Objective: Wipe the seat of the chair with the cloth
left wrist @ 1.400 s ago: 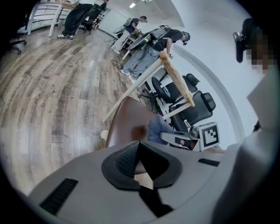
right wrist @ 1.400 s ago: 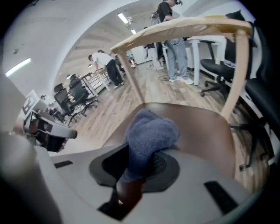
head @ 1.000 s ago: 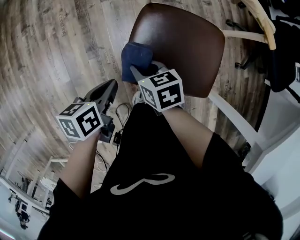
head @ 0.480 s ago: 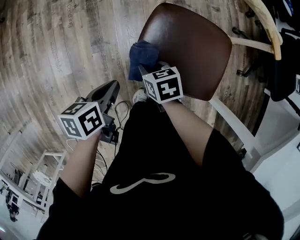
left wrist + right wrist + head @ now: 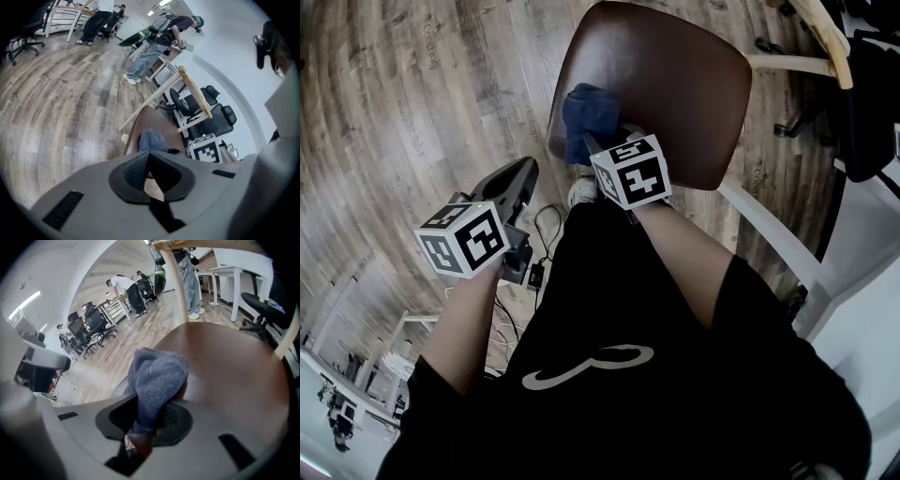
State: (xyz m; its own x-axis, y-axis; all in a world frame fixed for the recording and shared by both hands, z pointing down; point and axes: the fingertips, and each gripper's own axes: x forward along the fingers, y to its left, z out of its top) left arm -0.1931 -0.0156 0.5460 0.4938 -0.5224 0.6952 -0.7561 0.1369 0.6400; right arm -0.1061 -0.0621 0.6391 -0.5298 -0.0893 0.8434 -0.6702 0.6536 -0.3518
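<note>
You're pinching the blue cloth in your right gripper at the chair seat's left edge, unwiped seat lying ahead-right. Left gripper is hanging pressed together, empty.

- A brown chair seat was seen from above, its smooth surface otherwise bare.
- A blue cloth was bunched on the seat, close to its left edge in the head view.
- The chair was stood on a grey-brown plank floor.
- A black cable was laid in loops on the floor near the seat's front edge, beside what was possibly a small adapter.
</note>
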